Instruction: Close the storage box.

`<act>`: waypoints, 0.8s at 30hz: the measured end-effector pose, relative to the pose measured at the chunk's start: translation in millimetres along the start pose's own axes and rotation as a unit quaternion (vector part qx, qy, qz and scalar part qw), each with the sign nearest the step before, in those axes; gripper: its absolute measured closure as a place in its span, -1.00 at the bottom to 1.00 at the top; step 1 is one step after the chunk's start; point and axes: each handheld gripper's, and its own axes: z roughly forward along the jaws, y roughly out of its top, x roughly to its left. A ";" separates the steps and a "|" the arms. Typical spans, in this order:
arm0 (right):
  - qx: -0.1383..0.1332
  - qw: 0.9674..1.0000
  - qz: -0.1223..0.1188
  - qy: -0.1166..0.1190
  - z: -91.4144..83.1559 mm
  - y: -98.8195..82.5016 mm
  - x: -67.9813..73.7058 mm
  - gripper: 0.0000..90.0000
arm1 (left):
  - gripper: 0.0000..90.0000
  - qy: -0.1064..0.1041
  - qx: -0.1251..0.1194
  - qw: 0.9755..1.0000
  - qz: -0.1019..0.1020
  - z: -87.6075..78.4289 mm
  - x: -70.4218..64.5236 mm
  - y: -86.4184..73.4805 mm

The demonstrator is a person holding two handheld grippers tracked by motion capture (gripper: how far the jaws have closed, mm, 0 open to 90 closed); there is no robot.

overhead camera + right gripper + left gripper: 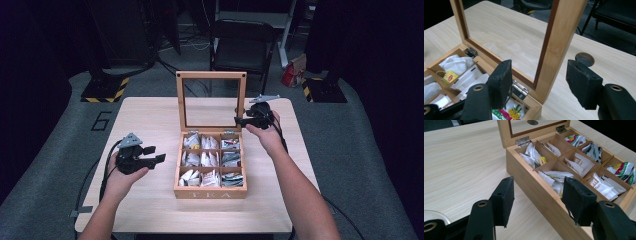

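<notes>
black folding chair [243,44], red bag [290,75], hazard-striped stand bases [105,90]

1. The wooden tea box [210,192] stands on the table [150,115], a little right of its middle.
2. Its lid [211,75] stands upright at the back edge of the box.
3. Inside, the tea bags [192,160] lie in nine compartments, three rows of three.
4. The left gripper [160,154] is left of the box, apart from it.
5. The right gripper [239,115] is at the lid's right post, one jaw on each side of it.
6. A chair [242,42] stands behind the table.
</notes>
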 end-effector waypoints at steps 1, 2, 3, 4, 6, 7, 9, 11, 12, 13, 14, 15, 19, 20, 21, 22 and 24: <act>0.000 1.000 0.005 0.000 0.8 -0.4 -0.5 -0.17 | -0.05 0.001 -0.004 1.000 -0.002 0.2 -0.4 -0.2; 0.000 1.000 0.005 0.000 1.5 -0.6 -1.2 -0.17 | -0.05 -0.002 0.000 1.000 -0.001 -0.9 -0.4 0.1; -0.001 1.000 0.008 0.001 2.8 -0.8 -2.1 -0.17 | -0.05 -0.001 0.000 1.000 0.000 -1.1 -0.6 0.1; -0.001 1.000 0.006 0.001 3.3 -1.0 -2.9 -0.17 | -0.05 -0.001 -0.001 1.000 -0.001 -1.7 -0.8 0.0; -0.003 1.000 0.005 0.001 5.0 -1.1 -3.9 -0.18 | -0.05 -0.001 -0.004 1.000 -0.003 -2.3 -0.8 -0.5; -0.004 1.000 0.003 0.000 5.6 -1.0 -4.6 -0.18 | -0.05 0.000 -0.004 1.000 -0.003 -2.8 -0.8 -0.8; -0.004 1.000 0.010 0.002 6.8 -1.2 -5.5 -0.19 | -0.05 0.001 -0.003 1.000 -0.003 -3.8 -1.1 -1.8; -0.006 1.000 0.007 0.003 7.7 -1.0 -6.7 -0.19 | -0.05 0.002 -0.003 1.000 -0.003 -4.7 -1.0 -2.3; -0.007 1.000 0.008 0.004 8.1 -1.1 -7.2 -0.18 | -0.05 0.002 -0.004 1.000 -0.006 -5.5 -1.3 -2.8; -0.007 1.000 0.011 0.004 8.8 -1.3 -7.9 -0.18 | -0.05 0.004 -0.006 1.000 -0.006 -6.2 -1.3 -3.1; -0.008 1.000 0.012 0.005 9.4 -1.4 -8.6 -0.19 | -0.05 0.002 -0.006 1.000 -0.009 -7.2 -1.5 -3.2; -0.005 1.000 0.010 0.006 10.2 -1.1 -9.2 -0.19 | -0.05 0.004 -0.006 1.000 -0.006 -8.0 -1.1 -3.4; -0.001 1.000 0.001 0.009 12.6 1.8 -8.1 -0.19 | -0.05 0.008 -0.006 1.000 -0.009 -10.9 -0.8 -5.4; -0.001 1.000 0.003 0.009 13.2 3.2 -6.5 -0.19 | -0.05 0.008 -0.008 1.000 -0.010 -11.4 -0.5 -5.7; 0.000 1.000 0.001 0.009 13.5 4.0 -6.1 -0.19 | -0.05 0.009 -0.010 1.000 -0.015 -12.1 -0.4 -6.3; -0.001 1.000 -0.001 0.010 14.5 5.6 -5.3 -0.19 | -0.05 0.010 -0.012 1.000 -0.015 -12.8 -0.3 -6.8; -0.001 1.000 -0.005 0.011 16.2 8.1 -4.2 -0.19 | -0.05 0.011 -0.010 1.000 -0.016 -14.4 0.1 -7.4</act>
